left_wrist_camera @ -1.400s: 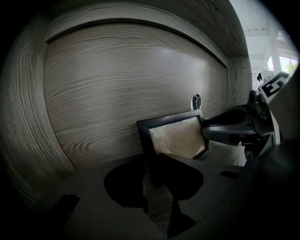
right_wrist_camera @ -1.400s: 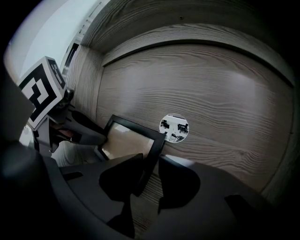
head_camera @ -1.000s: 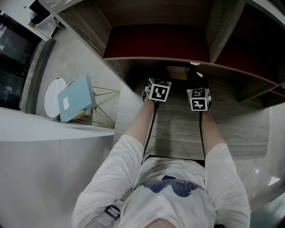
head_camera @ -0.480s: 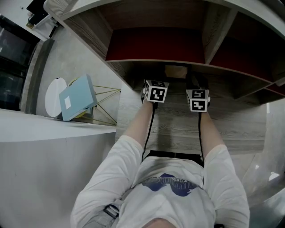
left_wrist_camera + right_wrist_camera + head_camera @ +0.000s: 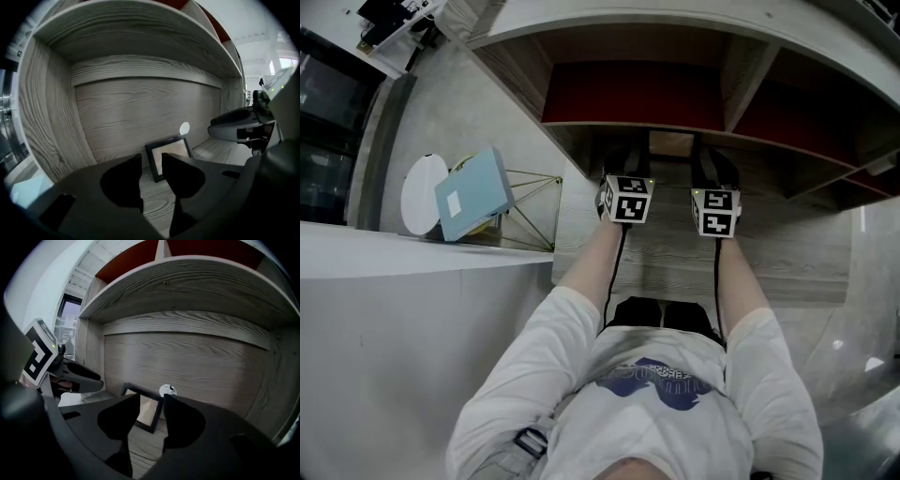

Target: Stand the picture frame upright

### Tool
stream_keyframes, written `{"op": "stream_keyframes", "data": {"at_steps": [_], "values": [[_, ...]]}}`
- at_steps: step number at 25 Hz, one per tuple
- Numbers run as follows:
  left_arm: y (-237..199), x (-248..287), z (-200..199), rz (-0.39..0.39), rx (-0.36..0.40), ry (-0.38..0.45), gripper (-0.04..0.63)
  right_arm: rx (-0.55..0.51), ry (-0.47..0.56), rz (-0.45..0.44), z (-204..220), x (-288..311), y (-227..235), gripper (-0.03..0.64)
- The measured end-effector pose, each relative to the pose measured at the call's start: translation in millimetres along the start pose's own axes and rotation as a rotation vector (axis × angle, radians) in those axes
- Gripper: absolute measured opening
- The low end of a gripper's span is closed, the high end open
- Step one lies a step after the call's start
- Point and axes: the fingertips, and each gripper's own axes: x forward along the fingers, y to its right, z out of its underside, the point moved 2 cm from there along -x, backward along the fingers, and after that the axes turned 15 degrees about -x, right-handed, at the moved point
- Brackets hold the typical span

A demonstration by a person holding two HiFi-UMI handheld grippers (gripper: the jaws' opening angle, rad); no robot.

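The black picture frame (image 5: 169, 156) stands upright at the back of the wooden shelf compartment, leaning on the back wall. It also shows in the right gripper view, where the frame (image 5: 146, 410) sits just beyond the jaws. In the head view only a tan patch of the frame (image 5: 671, 143) shows under the shelf edge. My left gripper (image 5: 151, 160) is open, a short way in front of the frame, with nothing between its jaws. My right gripper (image 5: 151, 400) is open too and holds nothing. Both grippers (image 5: 623, 161) (image 5: 713, 167) reach side by side into the compartment.
A small white round disc (image 5: 184, 128) sits on the back wall just behind the frame. Wooden side walls (image 5: 47, 117) and the shelf board above (image 5: 187, 291) close the compartment in. At the left, outside the shelf, stands a wire side table with a teal book (image 5: 472, 193).
Both grippers have drawn back a little toward the person and away from the shelf's back. The frame stays upright where it is.
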Motion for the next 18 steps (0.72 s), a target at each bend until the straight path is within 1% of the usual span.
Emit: {"op": "stream_keyframes", "data": {"at_steps": [4,8,10,14,18], "values": [[2.5,-24.1,-12.1,-0.006,-0.001,0.037,0.133,0.025,0.027,0.004,-16.6,-20.8,1.1,0.138],[2.4,-51.9,-20.3,-0.015,-0.016,0.076,0.133,0.062,0.092,0.018,-35.9,-51.2,3.0,0.138],[3.9,-68.7,-23.7,-0.012,-0.016,0.108,0.133,0.071,0.125,0.015,-43.7,-68.7,1.9,0.132],[13.9,-105.6,-31.0,0.002,0.019,0.183,0.133,0.09,0.2,0.0,-58.2,-105.8,0.8,0.112],[25.3,-143.5,-43.1,-0.01,0.001,0.237,0.133,0.104,0.27,-0.018,-74.0,-142.4,1.6,0.091]]}}
